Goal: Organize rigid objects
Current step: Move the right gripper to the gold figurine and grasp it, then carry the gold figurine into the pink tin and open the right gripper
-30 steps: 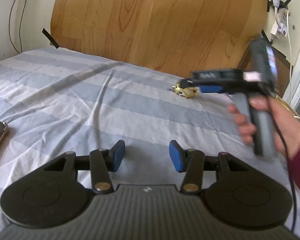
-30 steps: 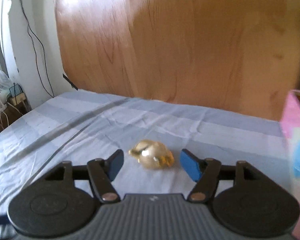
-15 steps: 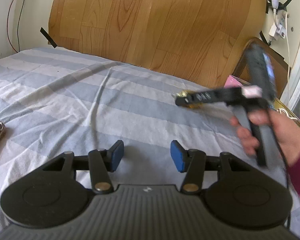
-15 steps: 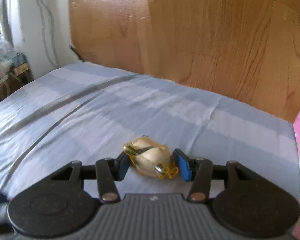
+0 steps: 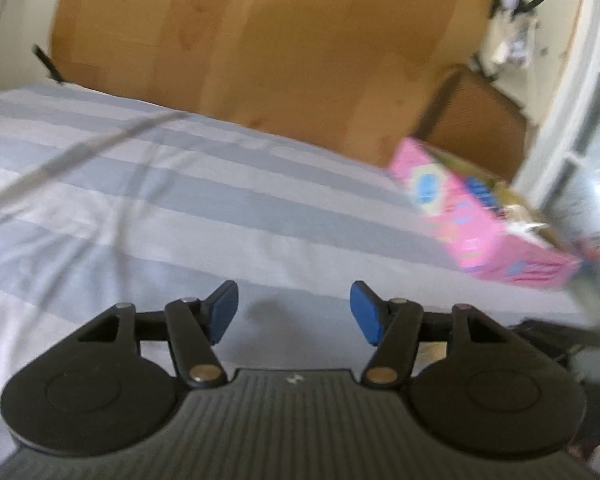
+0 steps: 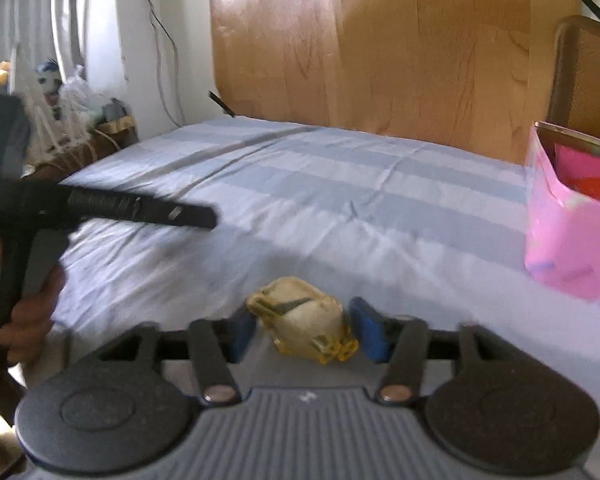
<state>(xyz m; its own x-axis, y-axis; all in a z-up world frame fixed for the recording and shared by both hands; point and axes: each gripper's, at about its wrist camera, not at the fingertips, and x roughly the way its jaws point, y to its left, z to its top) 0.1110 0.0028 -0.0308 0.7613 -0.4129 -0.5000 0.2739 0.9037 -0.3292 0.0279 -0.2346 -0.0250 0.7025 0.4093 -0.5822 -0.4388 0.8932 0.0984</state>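
At the bottom centre of the right wrist view, the right tool (image 6: 302,330) has its blue pads on either side of a small yellow-and-cream toy (image 6: 304,318); the jaws are opening, and a thin gap shows between the toy and the right pad, so the pads do not seem to press on it. The toy sits low in the frame, over the blue-and-white striped bed (image 6: 340,200). At the right edge of that view stands an open pink box (image 6: 560,236), well apart from the toy, with red and blue pieces inside. At the left edge a hand (image 6: 28,308) grips the handle of the left tool (image 6: 214,216), which reaches across the sheet toward the centre.

In the left wrist view the left tool (image 5: 294,312) fills the bottom of the frame, its jaws opening and moderately wide with only striped sheet between them. The pink box (image 5: 480,220) lies blurred at the right. A wood-grain panel (image 5: 280,48) covers the upper half.
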